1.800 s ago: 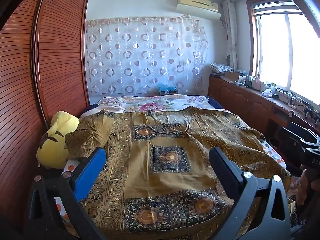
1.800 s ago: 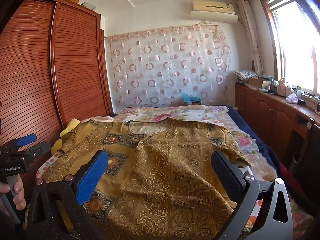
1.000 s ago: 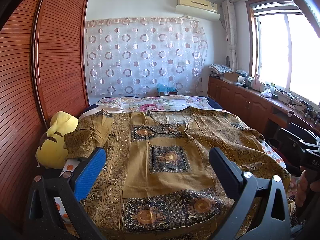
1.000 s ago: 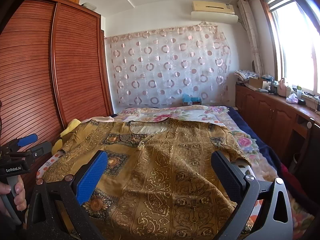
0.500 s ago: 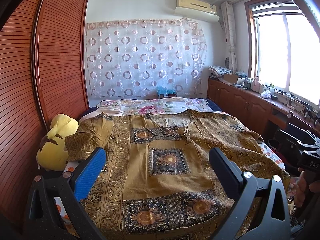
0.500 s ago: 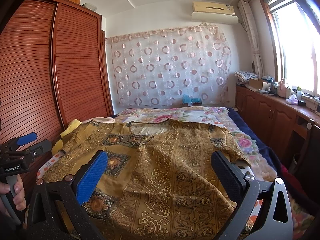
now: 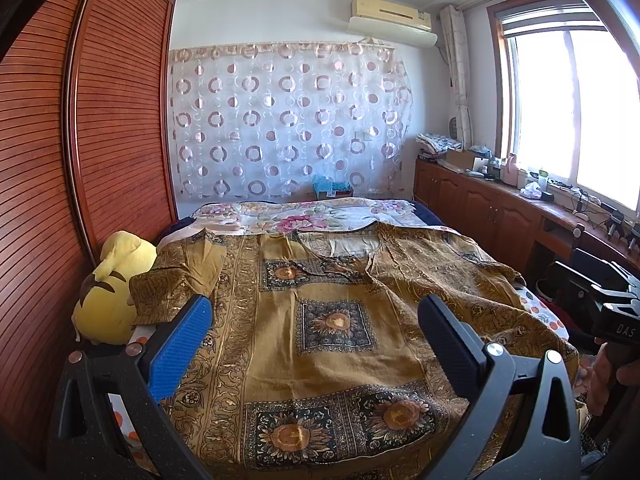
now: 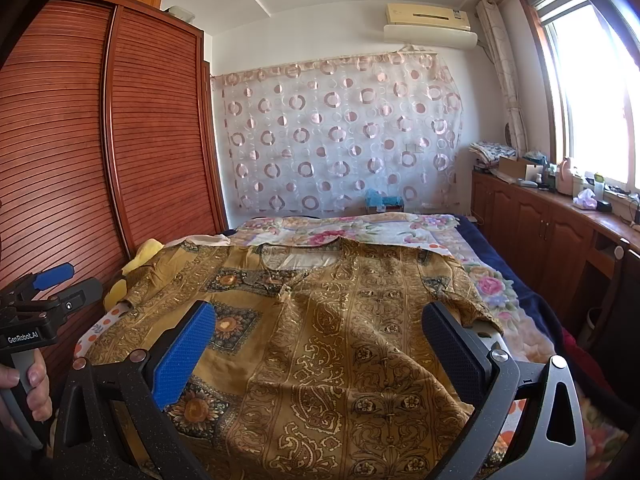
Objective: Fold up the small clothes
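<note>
Gold/brown patterned shirt [image 7: 336, 320] lies spread flat, front up, on the bed [image 7: 304, 216], collar toward far wall, hem nearest cams. L sleeve folded in, sits next to yellow plush toy [image 7: 108, 292] at bed's left edge by the wardrobe [image 7: 100, 140]. R sleeve drapes toward bed's right edge. In right wrist view same shirt [image 8: 340, 340] covers most of the near bed [image 8: 492, 284]; floral sheet visible beyond collar and at right side.

Left claw [image 7: 312, 336]: released, jaws wide apart, blue pad [image 7: 180, 344] on one finger, black pad on other; hovers above lower part of shirt, nothing between jaws, not touching fabric as far as visible. Also seen at left edge of right wrist view [image 8: 44, 284], handle held by person's hand [image 8: 28, 388].

Right claw [image 8: 320, 344]: released too, jaws wide, above shirt's lower right area, grasping nothing. Its body shows at right edge of left wrist view [image 7: 600, 300].

Bkgd: circle-print curtain [image 7: 288, 120] on far wall, AC unit [image 7: 390, 20] above, wooden counter [image 7: 500, 208] w/ clutter under window [image 7: 576, 112].
</note>
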